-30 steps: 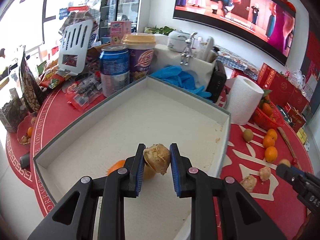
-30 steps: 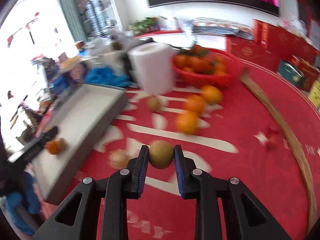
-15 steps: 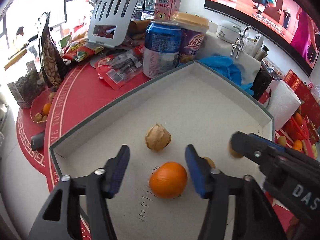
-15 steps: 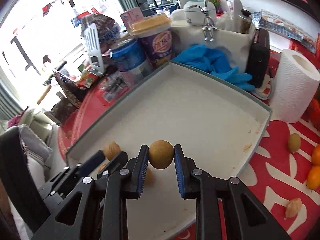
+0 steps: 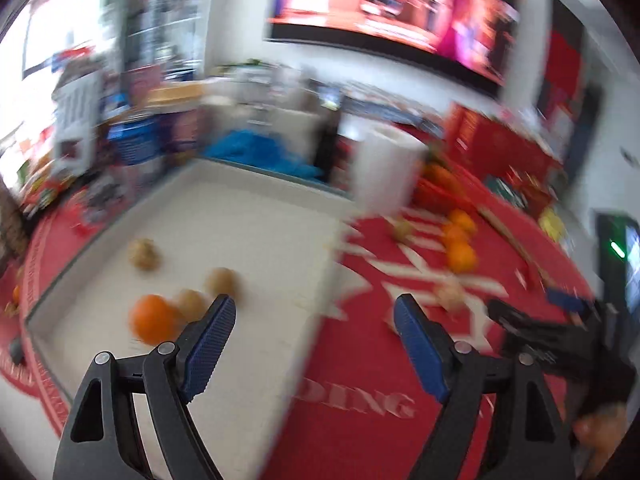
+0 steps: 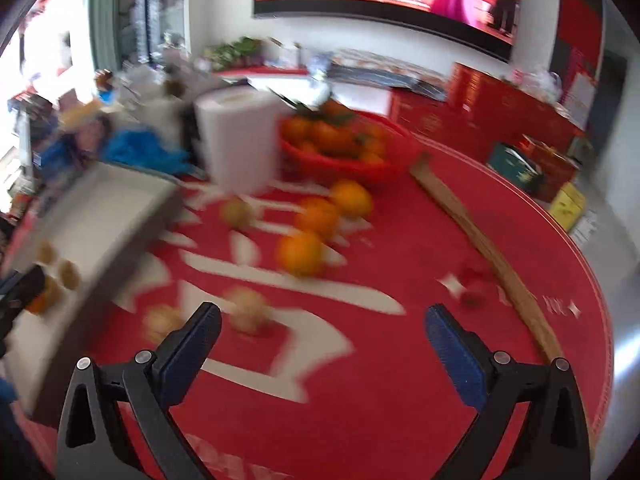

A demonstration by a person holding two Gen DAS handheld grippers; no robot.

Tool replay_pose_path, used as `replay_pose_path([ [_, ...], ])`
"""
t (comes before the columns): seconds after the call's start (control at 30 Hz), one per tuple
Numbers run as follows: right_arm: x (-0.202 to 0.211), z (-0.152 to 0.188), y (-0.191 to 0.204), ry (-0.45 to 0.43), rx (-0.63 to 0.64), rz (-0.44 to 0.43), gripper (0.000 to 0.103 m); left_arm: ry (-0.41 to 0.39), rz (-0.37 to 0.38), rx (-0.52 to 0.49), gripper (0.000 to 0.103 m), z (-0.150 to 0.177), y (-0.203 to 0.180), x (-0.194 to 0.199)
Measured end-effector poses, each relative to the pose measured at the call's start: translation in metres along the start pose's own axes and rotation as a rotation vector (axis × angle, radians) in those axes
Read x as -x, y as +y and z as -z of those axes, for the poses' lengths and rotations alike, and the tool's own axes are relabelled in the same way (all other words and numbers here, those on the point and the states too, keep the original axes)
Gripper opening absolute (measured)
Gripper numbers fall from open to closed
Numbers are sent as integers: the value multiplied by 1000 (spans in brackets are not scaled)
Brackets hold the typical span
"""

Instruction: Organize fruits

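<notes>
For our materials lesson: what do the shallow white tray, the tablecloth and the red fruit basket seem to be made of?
Tray: probably cardboard, matte; flat off-white floor, thin grey-edged walls.
Tablecloth: likely fabric or plastic sheet, red with printed white characters; blur hides its texture.
Basket: probably plastic, slightly glossy red; uncertain in the blur.

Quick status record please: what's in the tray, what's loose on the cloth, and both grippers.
tray: one orange, three brownish fruits, one wrinkled
loose on red cloth: three oranges, one greenish fruit, two wrinkled brown fruits
red basket: oranges
left gripper: opening, nothing between fingers
right gripper: opening, nothing between fingers
</notes>
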State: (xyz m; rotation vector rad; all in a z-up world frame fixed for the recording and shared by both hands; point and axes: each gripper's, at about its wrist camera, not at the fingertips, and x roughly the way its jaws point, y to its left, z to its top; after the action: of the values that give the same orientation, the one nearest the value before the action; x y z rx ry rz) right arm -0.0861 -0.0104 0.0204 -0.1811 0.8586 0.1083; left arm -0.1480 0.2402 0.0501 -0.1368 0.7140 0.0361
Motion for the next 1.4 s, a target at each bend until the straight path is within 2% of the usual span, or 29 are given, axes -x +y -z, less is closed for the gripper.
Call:
replay_pose_path([
  [0.1, -28, 6, -13, 61, 3, 36, 102, 70, 35, -146, 84, 18, -48, -15],
  [0.17, -33, 3, -23, 57, -22, 2, 102, 104, 30, -201, 84, 28, -67, -25],
  [0.23, -44, -5, -29, 75, -63, -40, 103, 178, 46, -228, 84, 35, -79, -39],
  [0.33, -50, -14, -33, 80, -79, -61, 103, 203, 69, -191, 87, 31, -84, -44],
  [0.63, -49, -14, -29, 80, -78, -60, 103, 224, -23, -135, 101, 20, -103, -66],
  [1.2, -48, -13, -28, 79, -79, -63, 103, 225, -118, -44, 102, 12, -109, -78],
  [1.4, -53, -14, -32, 79, -76, -66, 103, 225, -99, -52, 103, 3, -107, -89],
])
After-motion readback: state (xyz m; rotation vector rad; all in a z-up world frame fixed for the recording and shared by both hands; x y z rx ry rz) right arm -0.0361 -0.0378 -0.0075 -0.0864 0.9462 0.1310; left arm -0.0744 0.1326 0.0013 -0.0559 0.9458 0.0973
